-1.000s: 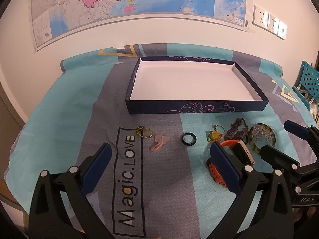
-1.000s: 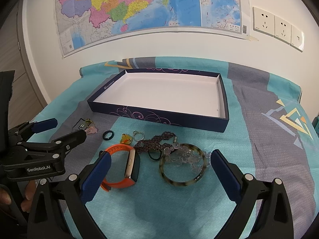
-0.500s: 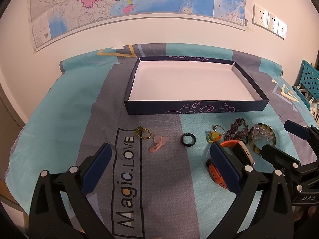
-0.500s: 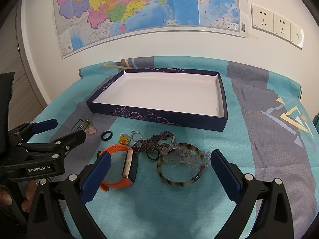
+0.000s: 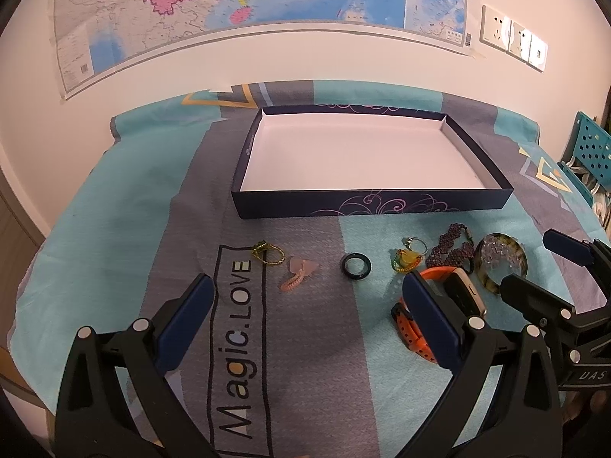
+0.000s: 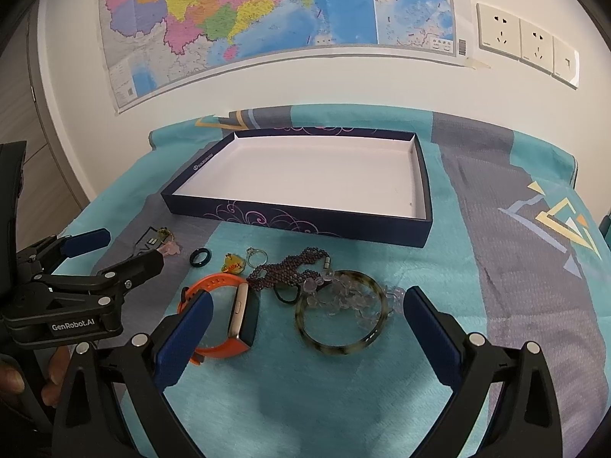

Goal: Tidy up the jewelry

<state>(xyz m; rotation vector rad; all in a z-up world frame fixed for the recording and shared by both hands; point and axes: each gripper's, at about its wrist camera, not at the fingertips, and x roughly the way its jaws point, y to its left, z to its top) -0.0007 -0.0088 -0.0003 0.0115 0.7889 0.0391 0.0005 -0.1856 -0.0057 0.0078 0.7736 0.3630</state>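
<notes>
Now my right gripper wide open over tortoiseshell bangle; left gripper open too. Box empty, behind jewelry. I pinch bangle rim only, miss clear beads.

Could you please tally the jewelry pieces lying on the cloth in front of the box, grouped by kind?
Bracelets and bangles: 3, the tortoiseshell bangle, clear bead bracelet, purple beaded bracelet
Rings: 2, the dark ring, thin wire ring
Watches: 1, the orange watch
Small charms or clips: 3, gold piece, pink piece, yellow piece
Total: 9
</notes>
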